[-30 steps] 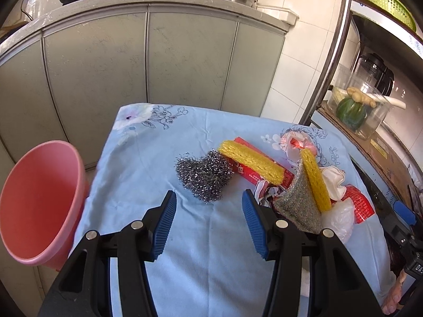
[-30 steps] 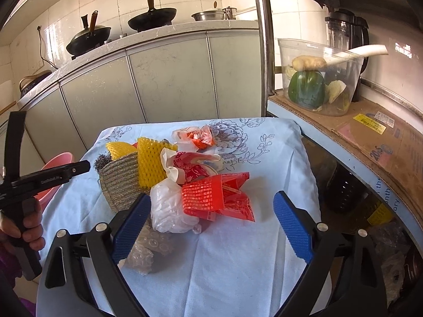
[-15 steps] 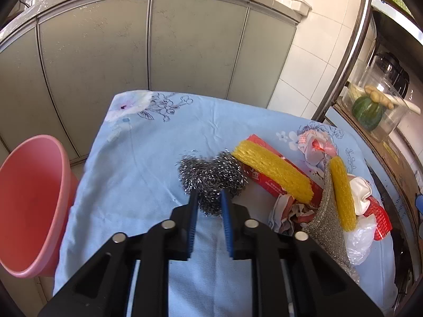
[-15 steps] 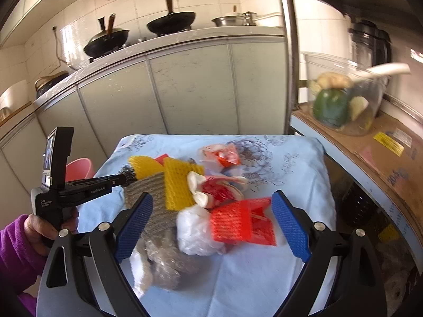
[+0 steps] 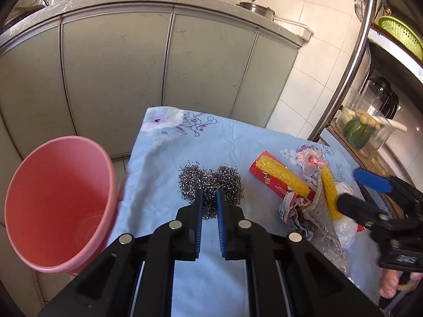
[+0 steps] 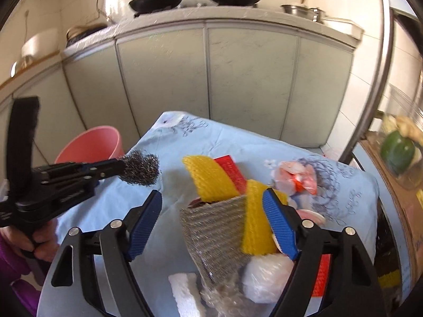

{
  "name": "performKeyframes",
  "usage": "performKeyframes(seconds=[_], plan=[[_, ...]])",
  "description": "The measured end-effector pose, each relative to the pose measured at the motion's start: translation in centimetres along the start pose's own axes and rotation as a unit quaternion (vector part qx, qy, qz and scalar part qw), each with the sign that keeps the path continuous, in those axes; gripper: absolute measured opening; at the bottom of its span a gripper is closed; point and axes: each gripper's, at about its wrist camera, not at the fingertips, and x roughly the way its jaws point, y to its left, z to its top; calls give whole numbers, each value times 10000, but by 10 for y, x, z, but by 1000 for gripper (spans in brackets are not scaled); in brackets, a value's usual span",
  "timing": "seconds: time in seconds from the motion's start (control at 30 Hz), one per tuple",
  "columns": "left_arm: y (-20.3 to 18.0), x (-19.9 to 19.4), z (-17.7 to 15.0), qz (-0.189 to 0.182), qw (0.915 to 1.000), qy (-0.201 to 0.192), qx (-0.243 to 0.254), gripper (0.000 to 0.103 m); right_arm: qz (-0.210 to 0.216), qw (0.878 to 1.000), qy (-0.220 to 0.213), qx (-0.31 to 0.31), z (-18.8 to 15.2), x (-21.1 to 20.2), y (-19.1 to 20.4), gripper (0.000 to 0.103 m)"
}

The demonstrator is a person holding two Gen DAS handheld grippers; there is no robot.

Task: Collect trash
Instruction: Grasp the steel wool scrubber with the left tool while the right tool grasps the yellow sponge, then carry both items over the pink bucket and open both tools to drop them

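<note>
My left gripper (image 5: 209, 198) is shut on the steel wool scourer (image 5: 210, 182) and holds it just above the blue flowered cloth; the right wrist view shows it too (image 6: 141, 166). My right gripper (image 6: 211, 211) is open, its jaws astride the grey mesh pad (image 6: 214, 227) and a yellow foam net (image 6: 255, 222) in the trash pile. It also shows in the left wrist view (image 5: 354, 192). The pile holds another yellow net (image 6: 208, 177), a red packet (image 5: 275, 185), white plastic bags (image 6: 264, 274) and bubble wrap (image 6: 227, 295).
A pink bucket (image 5: 58, 203) stands on the floor left of the table (image 5: 211, 142). Grey kitchen cabinets (image 5: 158, 74) are behind. A shelf on the right holds a clear box of vegetables (image 5: 367, 129).
My left gripper closed on the steel wool and lifted it a little. My right gripper moved left and forward over the grey mesh pad and yellow net, still open.
</note>
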Motion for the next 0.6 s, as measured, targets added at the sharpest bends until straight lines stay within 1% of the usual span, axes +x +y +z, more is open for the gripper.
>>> performKeyframes(seconds=[0.03,0.1,0.23,0.33,0.4,0.43,0.5,0.57,0.6], plan=[[4,-4,-1,-18,10000,-12,-30,9,4,9999,113,-96,3,7,5,75],[11,-10,-4,-46,9999,-26,-97,9,-6,9991,344,-263,9,22,12,69],[22,-17,-7,-73,9997,-37,-210,9,-161,9958,693,-568,20,46,23,65],[29,-20,-9,-71,9996,-44,-265,9,-363,9929,909,-676,24,62,24,55],[33,-23,-9,-70,9995,-56,-294,9,-469,9913,1044,-643,24,69,22,45],[35,-23,-9,-70,9995,-55,-307,9,-513,9907,1108,-600,23,72,20,42],[38,-24,-10,-82,9994,-57,-334,9,-525,9901,1205,-495,21,74,15,24],[41,-26,-10,-117,9992,-82,-370,9,-436,9913,1187,-358,21,72,12,16],[42,-28,-10,-134,9991,-97,-386,9,-385,9921,1153,-300,22,70,11,14]])
